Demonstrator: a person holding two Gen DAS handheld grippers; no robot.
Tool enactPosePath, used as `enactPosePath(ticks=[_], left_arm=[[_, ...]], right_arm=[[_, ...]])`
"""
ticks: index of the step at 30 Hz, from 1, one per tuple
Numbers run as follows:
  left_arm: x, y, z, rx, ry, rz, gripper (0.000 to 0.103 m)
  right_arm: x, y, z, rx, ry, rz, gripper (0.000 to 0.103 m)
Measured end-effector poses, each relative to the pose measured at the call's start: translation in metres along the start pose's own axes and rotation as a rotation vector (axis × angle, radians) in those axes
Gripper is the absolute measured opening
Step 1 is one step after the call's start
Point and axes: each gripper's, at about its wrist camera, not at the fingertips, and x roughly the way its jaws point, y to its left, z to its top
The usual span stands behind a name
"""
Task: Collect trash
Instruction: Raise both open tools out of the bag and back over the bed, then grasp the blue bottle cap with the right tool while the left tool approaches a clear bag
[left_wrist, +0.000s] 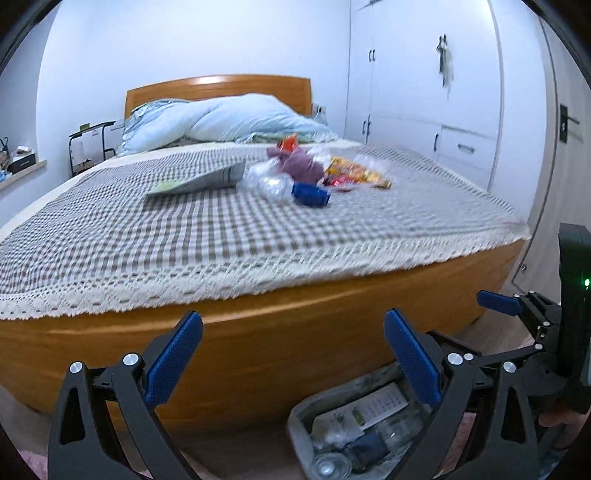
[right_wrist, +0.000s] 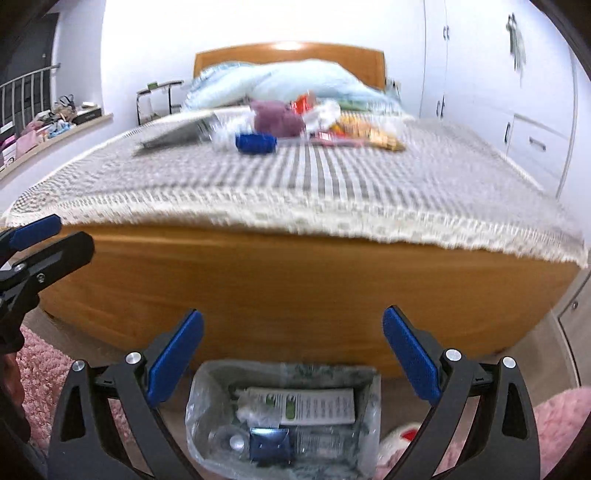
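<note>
A pile of trash lies mid-bed: a blue-labelled crushed plastic bottle (left_wrist: 291, 186) (right_wrist: 251, 142), a purple cloth lump (left_wrist: 299, 164) (right_wrist: 277, 118), yellow-orange snack wrappers (left_wrist: 354, 173) (right_wrist: 365, 134) and a flat grey paper bag (left_wrist: 201, 179) (right_wrist: 173, 134). On the floor at the bed's foot stands a bin (left_wrist: 295, 417) (right_wrist: 199, 387) lined with clear plastic, holding a box, a bottle and other waste. My left gripper (left_wrist: 293, 354) is open and empty, above the floor left of the bin. My right gripper (right_wrist: 293, 354) is open and empty over the bin.
The wooden bed frame (left_wrist: 258, 350) (right_wrist: 295, 284) blocks the way ahead, its checked cover (left_wrist: 184, 240) hanging over the edge. White wardrobes (left_wrist: 443, 110) line the right wall. A pink rug (right_wrist: 44, 376) covers the floor. Pillows (left_wrist: 229, 118) sit at the headboard; a cluttered sill (right_wrist: 48, 125) runs left.
</note>
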Motion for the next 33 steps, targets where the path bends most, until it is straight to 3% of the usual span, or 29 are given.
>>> enactPosePath(ticks=[5,18,33], left_arm=[[-0.011,0.000,0.011,-0.013,-0.071,-0.024,0.095],[-0.030,0.012,0.060,-0.031,-0.241,0.001,0.095],[-0.010,0.026,0.100,-0.047,-0.303,0.006,0.095]], right_arm=[[-0.016,-0.002,0.015,-0.011,-0.100,-0.010,0.093],[-0.036,-0.033,0.071,0.024,-0.311,-0.070,0.093],[-0.034,-0.034,0.107,-0.021,-0.446,-0.113,0.093]])
